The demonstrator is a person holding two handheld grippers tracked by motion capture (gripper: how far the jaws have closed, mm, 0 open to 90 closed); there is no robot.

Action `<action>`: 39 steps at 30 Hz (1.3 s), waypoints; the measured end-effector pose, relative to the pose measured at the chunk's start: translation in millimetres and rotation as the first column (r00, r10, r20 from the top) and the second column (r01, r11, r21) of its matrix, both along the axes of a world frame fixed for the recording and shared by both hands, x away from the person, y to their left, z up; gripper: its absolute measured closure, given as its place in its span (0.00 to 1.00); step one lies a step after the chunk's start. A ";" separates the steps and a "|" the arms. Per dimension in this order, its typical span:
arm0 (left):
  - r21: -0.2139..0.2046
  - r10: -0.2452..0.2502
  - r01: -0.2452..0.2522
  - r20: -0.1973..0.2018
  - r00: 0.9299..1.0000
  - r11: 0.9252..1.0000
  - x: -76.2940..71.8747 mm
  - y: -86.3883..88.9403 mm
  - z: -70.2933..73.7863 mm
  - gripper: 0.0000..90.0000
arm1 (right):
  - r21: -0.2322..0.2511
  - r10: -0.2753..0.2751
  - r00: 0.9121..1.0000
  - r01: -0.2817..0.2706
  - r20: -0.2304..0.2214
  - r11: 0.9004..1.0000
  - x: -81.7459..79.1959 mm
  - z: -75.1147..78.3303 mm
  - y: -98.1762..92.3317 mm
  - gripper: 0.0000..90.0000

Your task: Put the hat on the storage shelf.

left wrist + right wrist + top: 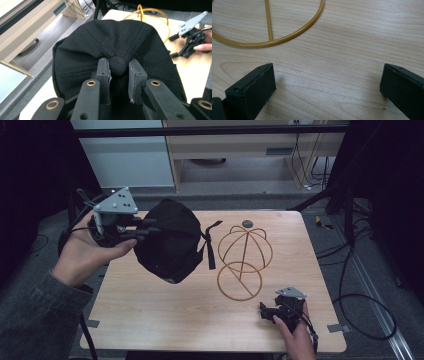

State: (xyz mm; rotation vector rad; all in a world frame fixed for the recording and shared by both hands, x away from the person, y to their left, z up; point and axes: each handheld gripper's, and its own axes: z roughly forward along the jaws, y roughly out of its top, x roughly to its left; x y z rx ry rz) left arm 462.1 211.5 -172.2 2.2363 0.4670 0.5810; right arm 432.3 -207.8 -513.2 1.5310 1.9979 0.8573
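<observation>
Nearest the person, the right tool [270,312] rests low on the tabletop [165,320] with its jaws spread wide and nothing between them, just short of the wire cap stand [243,261]. The left tool [118,75] pinches only the crown button of the black cap [112,42], held in the air over the tabletop's left edge; so small a purchase could slip, dropping the cap or letting it swing against the stand. The cap is soft black fabric, crown bunched at the grip, strap dangling.
</observation>
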 end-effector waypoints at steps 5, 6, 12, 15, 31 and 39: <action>-0.001 -0.003 0.003 0.026 1.000 1.000 -1.6 -7.7 14.0 0.82 | -0.003 0.002 1.000 -0.002 0.002 1.000 0.2 -0.2 -0.3 0.00; -0.001 -0.001 0.001 0.025 1.000 1.000 -1.7 -9.7 15.3 0.82 | -0.003 0.002 1.000 -0.002 0.002 1.000 0.2 -0.2 -0.3 0.00; 0.027 -0.024 0.023 0.041 0.999 0.999 -0.1 -23.6 22.8 0.82 | -0.003 0.002 1.000 -0.002 0.002 1.000 0.2 -0.2 -0.3 0.00; 0.032 -0.025 0.023 0.043 0.999 0.999 0.3 -27.8 24.1 0.82 | -0.003 0.002 1.000 -0.002 0.002 1.000 0.2 -0.2 -0.3 0.00; 0.062 -0.034 0.031 0.052 0.998 0.998 9.0 -55.8 32.3 0.82 | -0.001 0.001 1.000 -0.001 0.004 1.000 0.2 -0.4 0.0 0.00; 0.063 -0.049 0.044 0.067 0.997 0.997 7.8 -77.0 38.3 0.82 | 0.000 -0.001 1.000 0.001 0.001 1.000 0.2 -0.3 0.1 0.00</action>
